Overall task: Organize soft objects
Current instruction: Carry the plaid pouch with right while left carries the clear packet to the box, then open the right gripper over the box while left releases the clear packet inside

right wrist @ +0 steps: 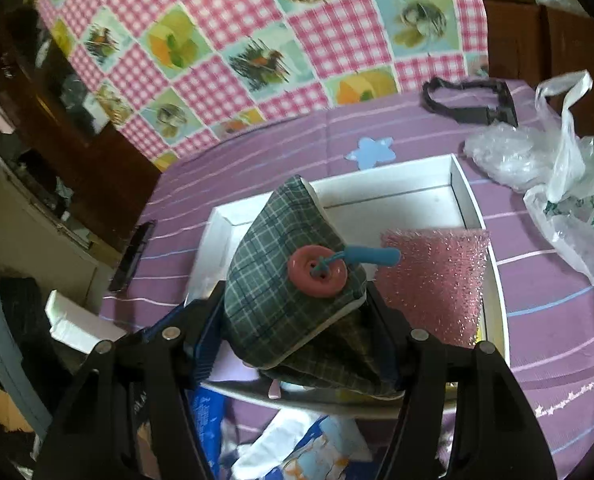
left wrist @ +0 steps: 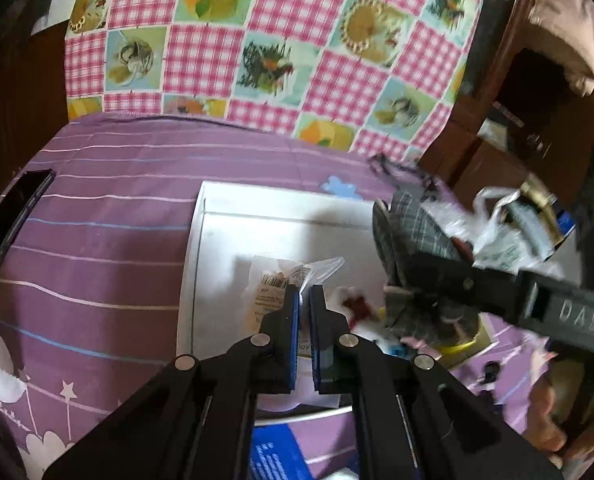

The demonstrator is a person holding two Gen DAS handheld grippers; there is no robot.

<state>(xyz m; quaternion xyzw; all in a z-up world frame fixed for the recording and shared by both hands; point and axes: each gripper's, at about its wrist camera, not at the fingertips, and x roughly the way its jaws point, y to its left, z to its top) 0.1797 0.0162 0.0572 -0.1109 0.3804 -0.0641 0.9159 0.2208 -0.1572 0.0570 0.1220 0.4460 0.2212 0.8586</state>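
While the right gripper [right wrist: 297, 304] clamps it between both fingers, the plaid fabric pouch [right wrist: 281, 276] hangs above the near end of the white tray [right wrist: 467, 196], its pink button [right wrist: 317, 273] and blue loop [right wrist: 371, 255] facing the right wrist camera. Just beside the pouch, inside the tray, lies a pink glittery sponge pad [right wrist: 433, 284]. The left gripper [left wrist: 304, 300] is pressed nearly shut, nothing visibly between its blue pads, and it hovers over a clear packet with a printed label [left wrist: 285, 280] lying in the tray [left wrist: 257, 208].

Around the tray spreads the purple striped bedsheet [left wrist: 97, 240], with a checked pink cloth [left wrist: 297, 40] behind it. A dark phone [left wrist: 13, 216] lies at the left edge of the bed. To the right sit crumpled plastic bags [right wrist: 569, 200] and a black strap [right wrist: 469, 100].

Only the left wrist view shows the packet and a small white-and-red item [left wrist: 353, 302] beside it (too blurred to name); there the pouch [left wrist: 413, 240] and right gripper [left wrist: 437, 280] block the tray's right side. Only the right wrist view shows the sponge pad, plus blue-and-white packaging [right wrist: 309, 448] in front of the tray.
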